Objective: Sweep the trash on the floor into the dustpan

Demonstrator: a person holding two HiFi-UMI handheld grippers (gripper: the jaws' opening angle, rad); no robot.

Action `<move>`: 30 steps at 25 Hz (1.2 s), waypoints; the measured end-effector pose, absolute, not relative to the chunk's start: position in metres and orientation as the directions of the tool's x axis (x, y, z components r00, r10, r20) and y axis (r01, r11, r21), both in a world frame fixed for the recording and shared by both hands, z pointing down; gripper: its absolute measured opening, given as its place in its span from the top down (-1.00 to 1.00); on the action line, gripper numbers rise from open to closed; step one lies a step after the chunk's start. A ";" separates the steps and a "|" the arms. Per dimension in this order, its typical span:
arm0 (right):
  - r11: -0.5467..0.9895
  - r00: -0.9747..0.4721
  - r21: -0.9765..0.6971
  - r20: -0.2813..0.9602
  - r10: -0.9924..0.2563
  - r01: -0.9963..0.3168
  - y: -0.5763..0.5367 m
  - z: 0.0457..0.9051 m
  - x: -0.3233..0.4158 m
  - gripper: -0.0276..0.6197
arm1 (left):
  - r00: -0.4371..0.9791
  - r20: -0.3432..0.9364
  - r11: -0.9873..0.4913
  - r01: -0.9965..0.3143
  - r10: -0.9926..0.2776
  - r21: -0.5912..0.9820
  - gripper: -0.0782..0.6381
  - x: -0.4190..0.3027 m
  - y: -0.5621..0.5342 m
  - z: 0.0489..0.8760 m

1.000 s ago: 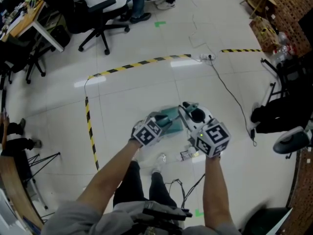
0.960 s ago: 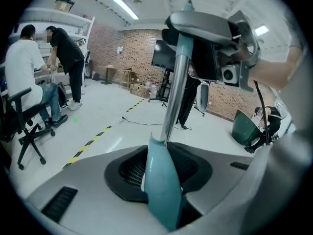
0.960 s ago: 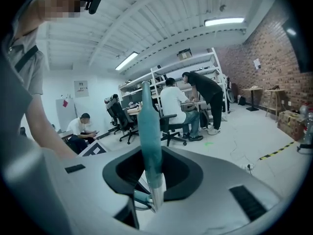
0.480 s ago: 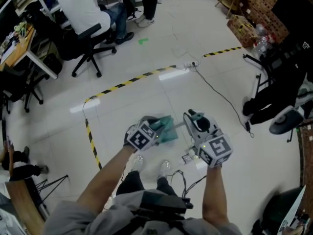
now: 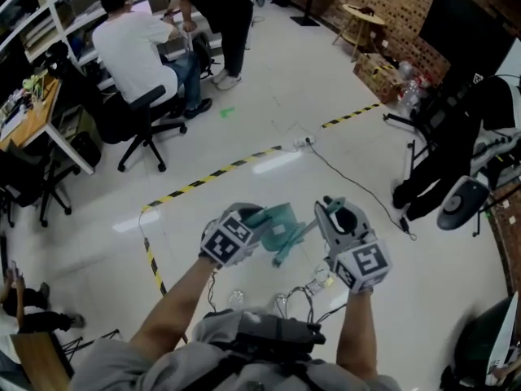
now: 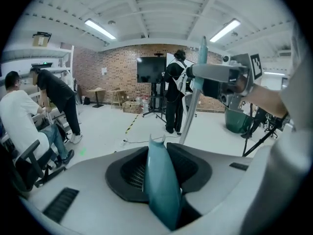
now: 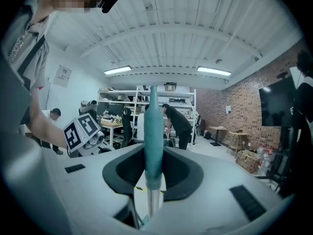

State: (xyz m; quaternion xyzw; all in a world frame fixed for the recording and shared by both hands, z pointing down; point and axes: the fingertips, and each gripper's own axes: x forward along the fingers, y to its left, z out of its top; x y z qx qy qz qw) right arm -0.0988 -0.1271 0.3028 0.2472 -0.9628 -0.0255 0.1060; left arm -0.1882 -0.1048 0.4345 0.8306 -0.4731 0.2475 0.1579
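My left gripper [image 5: 254, 221] is shut on the handle of a teal dustpan [image 5: 283, 221], which hangs in the air in front of me. In the left gripper view the dustpan handle [image 6: 159, 180] is pinched between the dark pads of that gripper [image 6: 159, 173]. My right gripper [image 5: 323, 212] is shut on a broom's teal grip [image 7: 152, 131], which stands upright between its jaws [image 7: 152, 177] with the metal shaft below. The broom shaft [image 6: 194, 106] and the right gripper [image 6: 220, 80] also show in the left gripper view. The broom's head is hidden. Small pale bits [image 5: 319, 283] lie on the floor by my shoes.
Yellow-and-black tape [image 5: 213, 177] and a cable with a power strip [image 5: 303, 142] cross the white floor. People sit and stand at desks [image 5: 142, 47] beside office chairs [image 5: 142, 129] at the upper left. Black stands and bags [image 5: 444, 137] crowd the right. Wires [image 5: 305, 300] trail at my feet.
Both grippers have risen from near the floor, carrying the dustpan and the broom up with them. The head view has tipped up and takes in more of the room.
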 end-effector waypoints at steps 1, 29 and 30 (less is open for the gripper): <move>0.871 -0.850 0.103 0.190 -0.491 -0.480 -0.125 0.302 -0.098 0.65 | 0.434 0.549 -0.503 -0.864 -0.714 0.029 0.47 -0.190 -0.105 0.430; 0.606 -0.575 0.088 0.237 -0.783 -0.790 -0.105 0.335 0.003 0.66 | 0.587 0.612 -0.740 -0.672 -0.530 0.004 0.47 -0.148 -0.121 0.471; 0.587 -0.556 0.080 0.239 -0.796 -0.806 -0.101 0.336 0.017 0.66 | 0.587 0.625 -0.749 -0.663 -0.514 0.007 0.47 -0.138 -0.122 0.476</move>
